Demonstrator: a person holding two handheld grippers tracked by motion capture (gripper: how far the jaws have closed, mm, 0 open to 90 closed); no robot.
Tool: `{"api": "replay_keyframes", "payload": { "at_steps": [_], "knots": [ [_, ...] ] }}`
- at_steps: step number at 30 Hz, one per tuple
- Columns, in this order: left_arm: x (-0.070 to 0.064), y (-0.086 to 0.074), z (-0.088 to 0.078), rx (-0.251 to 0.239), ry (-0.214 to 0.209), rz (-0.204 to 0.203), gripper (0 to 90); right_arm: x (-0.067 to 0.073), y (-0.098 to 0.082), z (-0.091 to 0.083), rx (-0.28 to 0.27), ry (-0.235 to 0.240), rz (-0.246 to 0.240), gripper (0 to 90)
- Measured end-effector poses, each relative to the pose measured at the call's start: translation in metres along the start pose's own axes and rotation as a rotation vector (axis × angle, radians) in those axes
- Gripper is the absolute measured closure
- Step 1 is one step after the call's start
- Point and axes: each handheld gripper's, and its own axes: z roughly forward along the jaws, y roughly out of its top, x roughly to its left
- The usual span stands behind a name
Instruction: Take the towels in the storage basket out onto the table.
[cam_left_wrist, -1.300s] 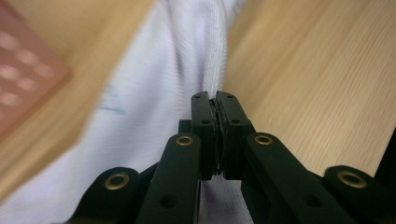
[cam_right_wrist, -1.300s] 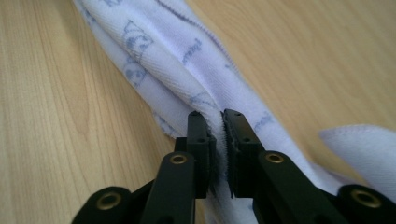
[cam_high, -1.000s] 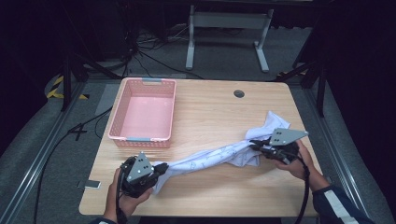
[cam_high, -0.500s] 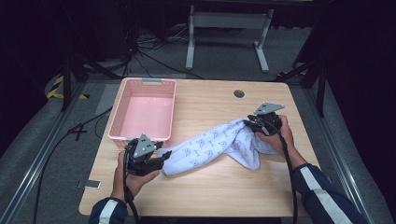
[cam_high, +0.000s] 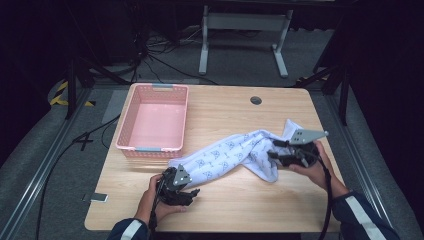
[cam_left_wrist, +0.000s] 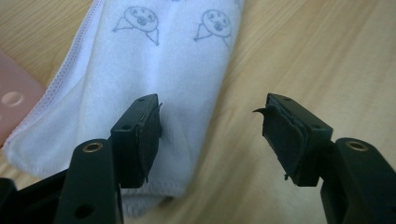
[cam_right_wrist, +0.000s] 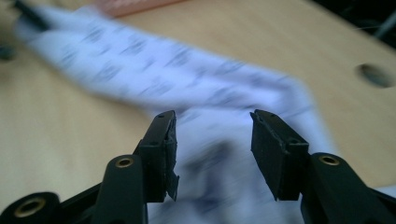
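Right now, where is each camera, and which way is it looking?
High view: above the near edge, facing forward and down on the wooden table; both forearms show.
Left gripper view: rides the left gripper, facing the white printed cloth.
Right gripper view: rides the right gripper.
All three share that cloth.

Towel (cam_high: 235, 152): soft matt white cloth, fleecy nap, grey printed motifs, stitched hem. Table (cam_high: 225, 115): light wood-grain top, smooth, satin finish. Basket (cam_high: 131, 121): pink plastic, perforated walls, slight sheen. Left gripper (cam_left_wrist: 212, 133) pads (cam_left_wrist: 148, 140): matt black, rubbery, edges frayed.
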Motion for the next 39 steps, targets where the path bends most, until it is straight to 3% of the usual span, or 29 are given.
{"api": "replay_keyframes", "payload": {
  "at_steps": [1,3,4,5,8,10,15,17,19,22,24,25,27,29,31,33,36,39],
  "knots": [
    [0.001,0.001,0.002,0.006,0.009,0.000,39.1,0.008,-0.006,0.003,0.025,0.033,-0.012,49.4],
    [0.005,0.002,0.005,0.006,0.027,-0.006,43.9,0.021,-0.019,0.014,0.113,0.038,-0.057,45.8],
    [0.005,0.002,0.005,0.006,0.027,-0.006,46.8,0.021,-0.019,0.014,0.113,0.038,-0.057,45.8],
    [0.006,0.003,0.007,0.018,0.048,-0.004,51.0,0.025,-0.029,0.024,0.160,0.030,-0.055,42.9],
    [0.010,0.006,0.010,0.032,0.073,0.006,58.5,0.020,-0.039,0.037,0.209,-0.004,-0.025,42.0],
    [0.010,0.007,0.010,0.038,0.072,0.006,63.6,0.018,-0.042,0.041,0.215,-0.011,-0.017,45.0],
    [0.013,0.014,0.006,0.035,0.082,0.051,78.1,0.014,-0.046,0.035,0.189,-0.090,-0.027,80.3],
    [0.015,0.017,-0.006,-0.020,0.050,0.041,78.9,0.010,-0.046,0.025,0.169,-0.128,-0.027,83.4],
    [0.016,0.020,-0.019,-0.082,0.051,0.020,79.6,0.004,-0.044,0.011,0.126,-0.175,-0.010,84.4],
    [0.024,0.025,-0.049,-0.194,0.008,-0.012,80.4,-0.010,-0.041,-0.015,0.048,-0.254,0.048,84.6],
    [0.026,0.026,-0.062,-0.251,-0.043,-0.045,80.8,-0.021,-0.039,-0.032,-0.013,-0.272,0.098,84.5],
    [0.026,0.026,-0.065,-0.259,-0.042,-0.043,81.8,-0.025,-0.038,-0.038,-0.038,-0.272,0.118,84.6],
    [0.026,0.027,-0.069,-0.255,-0.041,-0.046,84.2,-0.029,-0.036,-0.046,-0.046,-0.296,0.127,84.0],
    [0.024,0.022,-0.066,-0.223,-0.058,-0.054,83.3,-0.034,-0.039,-0.050,-0.042,-0.271,0.157,83.0],
    [0.023,0.019,-0.059,-0.173,-0.035,-0.030,83.6,-0.036,-0.043,-0.050,-0.032,-0.286,0.165,79.0],
    [0.022,0.018,-0.055,-0.158,-0.030,-0.033,83.4,-0.038,-0.046,-0.047,-0.013,-0.292,0.192,76.8],
    [0.027,0.014,-0.045,-0.110,0.036,-0.032,80.9,-0.042,-0.047,-0.042,0.016,-0.303,0.198,77.9],
    [0.036,0.008,-0.040,-0.091,0.090,-0.100,75.7,-0.049,-0.051,-0.039,0.035,-0.323,0.220,79.5]
  ]
}}
